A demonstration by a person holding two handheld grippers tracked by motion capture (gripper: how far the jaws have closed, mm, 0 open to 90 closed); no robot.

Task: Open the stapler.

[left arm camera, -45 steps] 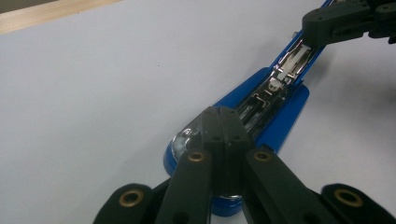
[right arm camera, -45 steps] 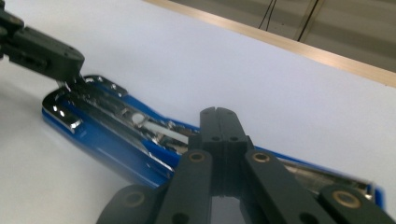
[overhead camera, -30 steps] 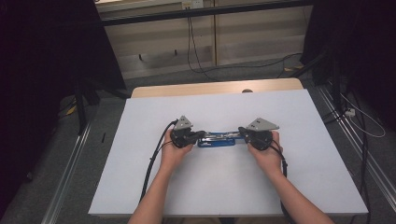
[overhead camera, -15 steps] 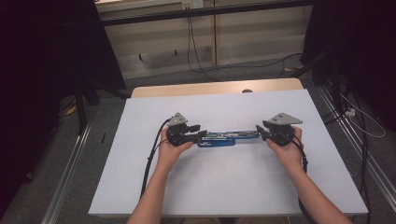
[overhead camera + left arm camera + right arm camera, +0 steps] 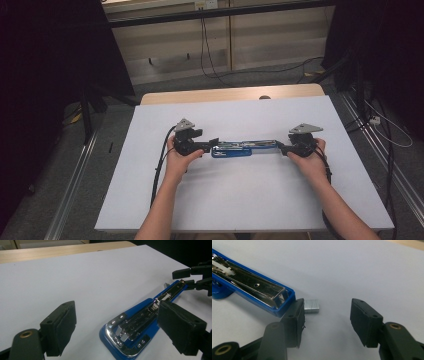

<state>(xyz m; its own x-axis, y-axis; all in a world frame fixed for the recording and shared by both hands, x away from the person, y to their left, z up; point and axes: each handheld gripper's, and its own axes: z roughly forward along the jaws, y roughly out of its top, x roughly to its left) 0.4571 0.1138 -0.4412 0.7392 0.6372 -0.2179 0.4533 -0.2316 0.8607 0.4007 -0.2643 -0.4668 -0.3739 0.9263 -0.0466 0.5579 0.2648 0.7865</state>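
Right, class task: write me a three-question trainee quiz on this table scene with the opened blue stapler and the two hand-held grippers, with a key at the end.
1. True or false: the blue stapler lies swung open flat on the white table.
2. What small silver thing lies on the table just past the stapler's tip in the right gripper view?
A. a coin
B. a block of staples
C. a key
3. Are the left gripper and the right gripper clamped on anything?

Key
1. True: its metal staple channel faces up.
2. B.
3. No. Both have just been opening. The stapler's rounded end sits between the left gripper's spread jaws, unpressed; the right gripper's jaws stand apart beside the stapler's tip.
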